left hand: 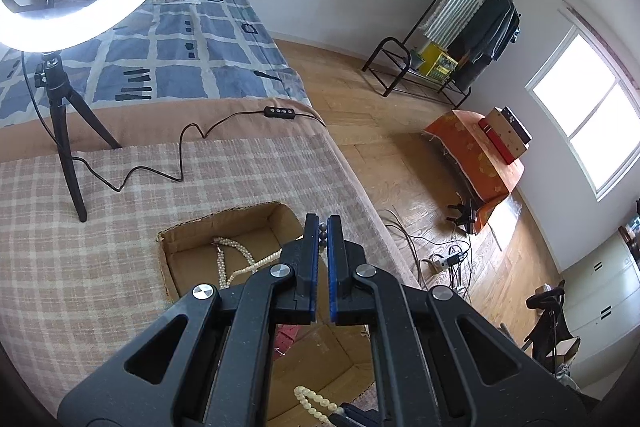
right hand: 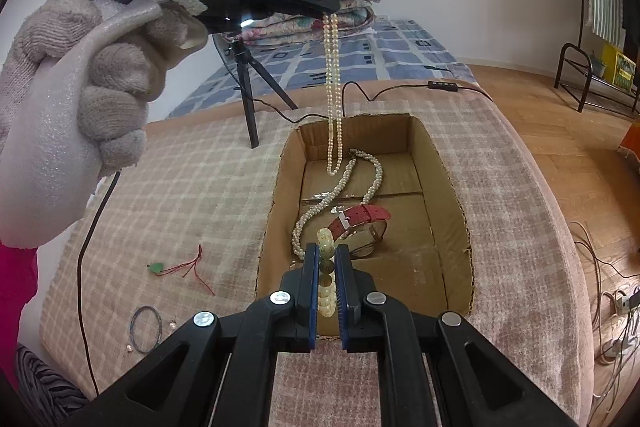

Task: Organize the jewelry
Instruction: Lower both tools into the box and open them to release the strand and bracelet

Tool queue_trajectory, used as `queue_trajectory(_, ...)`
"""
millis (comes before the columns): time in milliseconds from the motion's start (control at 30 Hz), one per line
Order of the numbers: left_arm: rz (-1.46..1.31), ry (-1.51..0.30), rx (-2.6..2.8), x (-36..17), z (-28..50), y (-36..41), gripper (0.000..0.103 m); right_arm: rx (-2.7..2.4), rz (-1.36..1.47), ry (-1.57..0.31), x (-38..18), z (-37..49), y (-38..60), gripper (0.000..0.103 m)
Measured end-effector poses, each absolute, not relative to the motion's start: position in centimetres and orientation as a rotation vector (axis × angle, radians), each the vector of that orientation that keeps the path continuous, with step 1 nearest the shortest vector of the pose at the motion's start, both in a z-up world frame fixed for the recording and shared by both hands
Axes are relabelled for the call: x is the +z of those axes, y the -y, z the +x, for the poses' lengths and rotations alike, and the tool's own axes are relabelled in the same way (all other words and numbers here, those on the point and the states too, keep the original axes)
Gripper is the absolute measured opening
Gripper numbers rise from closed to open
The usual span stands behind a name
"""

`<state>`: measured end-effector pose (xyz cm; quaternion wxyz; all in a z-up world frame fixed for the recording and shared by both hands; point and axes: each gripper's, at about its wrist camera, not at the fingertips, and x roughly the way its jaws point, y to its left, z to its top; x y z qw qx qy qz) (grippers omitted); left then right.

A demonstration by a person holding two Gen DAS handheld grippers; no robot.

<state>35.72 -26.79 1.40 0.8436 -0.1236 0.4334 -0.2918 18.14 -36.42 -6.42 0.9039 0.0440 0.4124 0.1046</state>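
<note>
Left wrist view: left gripper (left hand: 323, 227) hangs over the box (left hand: 224, 223) near the bed's right edge, jaws closed on dark beads (left hand: 322, 231).

Right wrist view: right gripper (right hand: 327, 255), tilted down at the box's near rim, jaws clamped on a bracelet (right hand: 326, 247). Gloved hand (right hand: 100, 83) dangles a pearl strand (right hand: 334, 87) into the box.

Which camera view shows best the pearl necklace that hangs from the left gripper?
The right wrist view: the whole pearl necklace hangs from the left gripper down into the cardboard box. The left wrist view shows only a few beads pinched between its fingertips.
</note>
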Motion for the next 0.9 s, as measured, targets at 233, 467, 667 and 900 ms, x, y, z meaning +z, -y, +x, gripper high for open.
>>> queue_trajectory(233, -0.196, -0.919, -0.611, 0.9, 35.1, 28.3, 0.001, 0.220, 0.100, -0.853, -6.4, 18.2, 36.6, 0.005)
queue_trajectory(467, -0.182, -0.900, -0.614, 1.3, 34.6, 28.6, 0.002, 0.229, 0.099, -0.855, -6.6, 18.2, 36.5, 0.012)
queue_trajectory(667, -0.159, -0.875, -0.592, 1.9, 34.1, 28.3, 0.058, 0.203, 0.074, -0.811, -5.6, 17.7, 36.1, 0.075)
queue_trajectory(900, -0.144, -0.889, -0.573, 2.3, 33.4, 27.3, 0.063, 0.171, -0.001, -0.782, -5.1, 17.2, 34.8, 0.103)
